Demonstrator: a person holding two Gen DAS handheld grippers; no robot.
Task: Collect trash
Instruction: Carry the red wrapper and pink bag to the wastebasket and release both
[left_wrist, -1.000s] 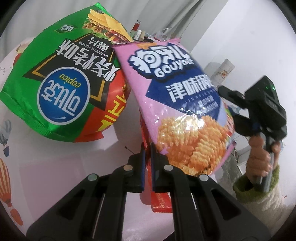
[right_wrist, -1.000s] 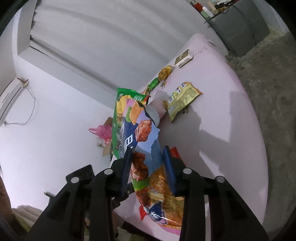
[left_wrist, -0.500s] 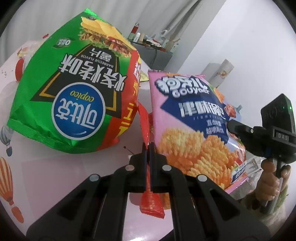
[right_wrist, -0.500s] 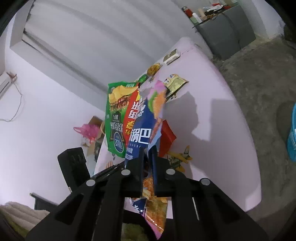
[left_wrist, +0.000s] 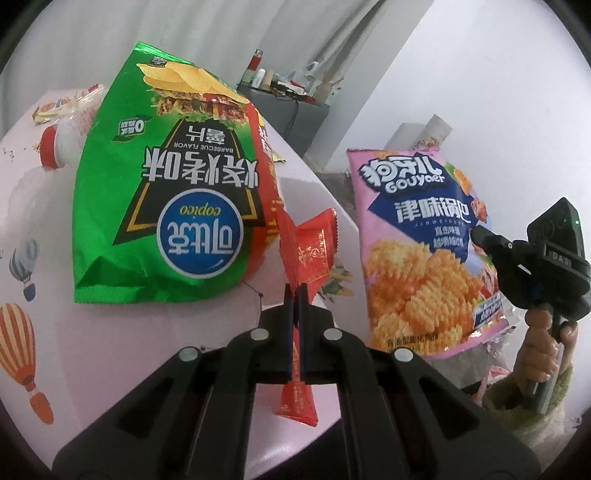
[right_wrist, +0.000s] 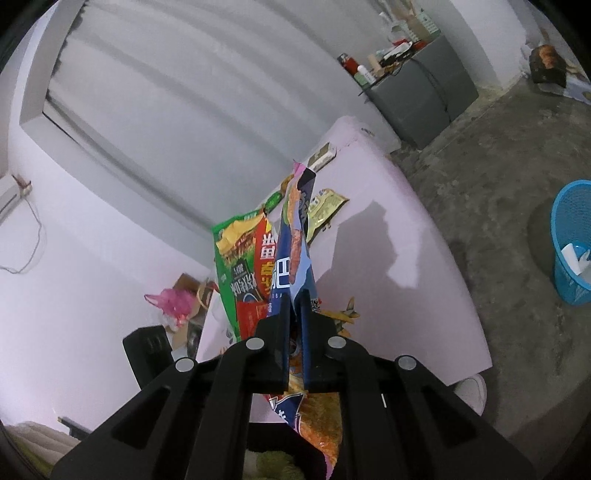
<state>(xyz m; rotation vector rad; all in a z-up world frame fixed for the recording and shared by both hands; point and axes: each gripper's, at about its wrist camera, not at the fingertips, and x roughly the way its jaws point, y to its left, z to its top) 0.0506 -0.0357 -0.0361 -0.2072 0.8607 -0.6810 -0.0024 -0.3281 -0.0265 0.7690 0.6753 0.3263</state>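
Pink tabletop (left_wrist: 92, 350) carries the litter. Off its edge the right gripper (right_wrist: 294, 306) is clamped on the pink bag (left_wrist: 424, 240), hanging free; the left gripper (left_wrist: 295, 295) pinches a red wrapper (left_wrist: 310, 254) beside the green bag (left_wrist: 166, 184). Likely best: keep both grips firm and carry the pink bag low to the blue bin (right_wrist: 572, 243), well apart on the floor.

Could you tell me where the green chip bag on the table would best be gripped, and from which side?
Probably the flat crimped seam of the green chip bag, approached from the near table edge: it faces the camera, thin enough for jaws, while the body looks puffed and slippery.
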